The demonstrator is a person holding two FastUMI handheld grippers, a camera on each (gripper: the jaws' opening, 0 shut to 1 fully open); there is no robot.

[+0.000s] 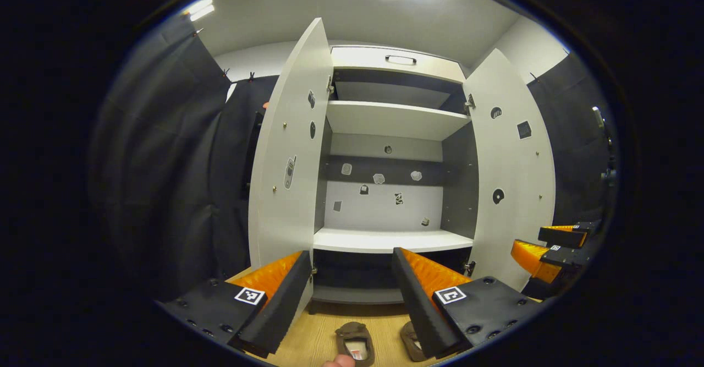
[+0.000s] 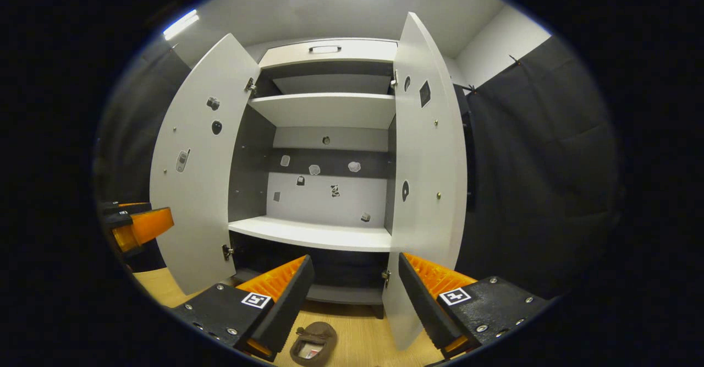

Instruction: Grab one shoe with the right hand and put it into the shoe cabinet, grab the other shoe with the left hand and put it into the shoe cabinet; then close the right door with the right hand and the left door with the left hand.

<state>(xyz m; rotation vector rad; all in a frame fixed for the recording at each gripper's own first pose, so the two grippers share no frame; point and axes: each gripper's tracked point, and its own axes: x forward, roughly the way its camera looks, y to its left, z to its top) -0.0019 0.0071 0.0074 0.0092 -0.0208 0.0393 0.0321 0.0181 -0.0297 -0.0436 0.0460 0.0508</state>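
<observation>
Left gripper view first, left to right. Black cloth wall on the far left. My left gripper point(image 1: 352, 295) sits at the bottom with fingers spread wide and nothing between them. Past it stands the shoe cabinet point(image 1: 385, 240), both doors swung open. Left door point(image 1: 289, 152) stands open toward me, with small stickers on its inner face. Inside I see white shelves point(image 1: 393, 118) and a dark back panel with more stickers; shelves look bare. On the wooden floor point(image 1: 316, 339) below the gripper lie two brown shoes: one shoe point(image 1: 355, 342) with its opening up, between my fingers' line of sight, the other shoe point(image 1: 412, 339) just beside it to the right, partly hidden behind my right-hand finger. Both are on the floor in front of the cabinet, not inside. A bit of a fingertip pokes in at the bottom edge. Right door point(image 1: 511, 174) is open too. Farther right, the right gripper point(image 1: 555, 246) shows at the edge, apart from everything; fingers appear parted.

Right gripper view, left to right. The left gripper point(image 2: 132, 221) shows at the left edge, its opening hard to judge from here. Then the open left door point(image 2: 201, 163), the cabinet interior point(image 2: 324, 191), and the right door point(image 2: 429, 180) edge-on to me. My right gripper point(image 2: 352, 301) at the bottom is spread open, holding nothing. One brown shoe point(image 2: 313, 342) lies on the floor point(image 2: 357, 337) right below, between the fingers' line. Black cloth on the right.
</observation>
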